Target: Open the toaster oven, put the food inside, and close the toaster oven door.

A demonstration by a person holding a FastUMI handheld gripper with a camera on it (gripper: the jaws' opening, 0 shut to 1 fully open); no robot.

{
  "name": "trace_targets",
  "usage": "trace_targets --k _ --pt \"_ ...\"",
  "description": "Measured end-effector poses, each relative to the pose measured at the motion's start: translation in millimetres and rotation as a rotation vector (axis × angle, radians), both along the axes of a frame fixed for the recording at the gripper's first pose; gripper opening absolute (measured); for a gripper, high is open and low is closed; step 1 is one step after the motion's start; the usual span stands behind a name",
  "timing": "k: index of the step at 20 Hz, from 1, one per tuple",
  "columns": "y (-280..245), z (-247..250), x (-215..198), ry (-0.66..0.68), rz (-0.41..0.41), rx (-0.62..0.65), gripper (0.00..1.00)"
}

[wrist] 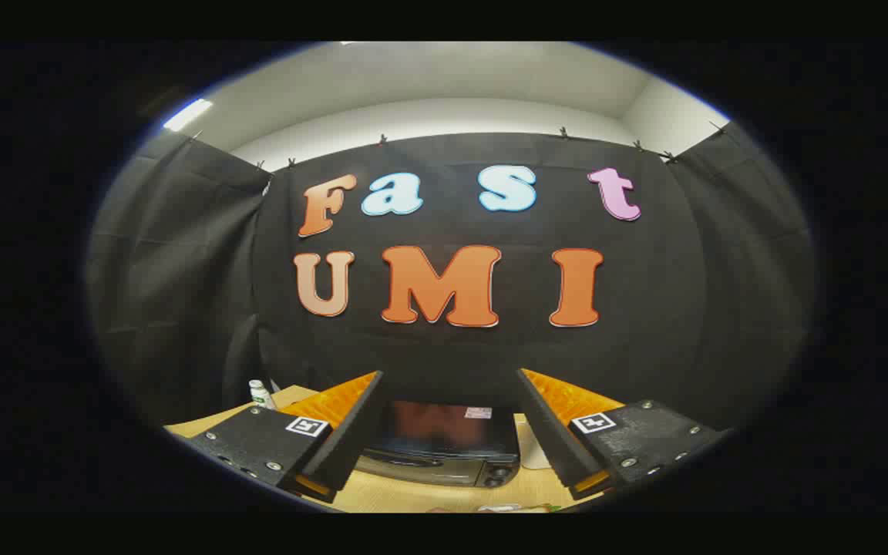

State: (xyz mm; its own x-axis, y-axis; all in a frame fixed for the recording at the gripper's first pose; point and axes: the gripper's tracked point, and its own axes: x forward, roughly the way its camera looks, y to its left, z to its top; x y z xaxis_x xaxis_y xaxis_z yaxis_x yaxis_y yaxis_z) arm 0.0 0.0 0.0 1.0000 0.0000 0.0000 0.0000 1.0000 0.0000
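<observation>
Between the spread fingers [351,420] of the hand-held gripper [450,379] sits the toaster oven [444,447], low on the wooden tabletop [405,493] and a little beyond the fingertips. Its dark glass door faces this way and looks closed, with knobs at its 4 o'clock corner. The jaws stand wide apart and grip nothing. At 9 o'clock from the oven, past the left finger, a small white bottle [260,393] with a green label stands near the tabletop's edge. At 3 o'clock, just beside the oven, something pale [533,455] lies on the wood; I cannot tell what it is.
</observation>
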Motion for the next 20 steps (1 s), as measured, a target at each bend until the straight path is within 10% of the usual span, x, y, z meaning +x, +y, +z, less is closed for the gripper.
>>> trace_targets --k 20 --pt "-3.0 -7.8 -0.1 0.021 -0.007 -0.005 0.99"
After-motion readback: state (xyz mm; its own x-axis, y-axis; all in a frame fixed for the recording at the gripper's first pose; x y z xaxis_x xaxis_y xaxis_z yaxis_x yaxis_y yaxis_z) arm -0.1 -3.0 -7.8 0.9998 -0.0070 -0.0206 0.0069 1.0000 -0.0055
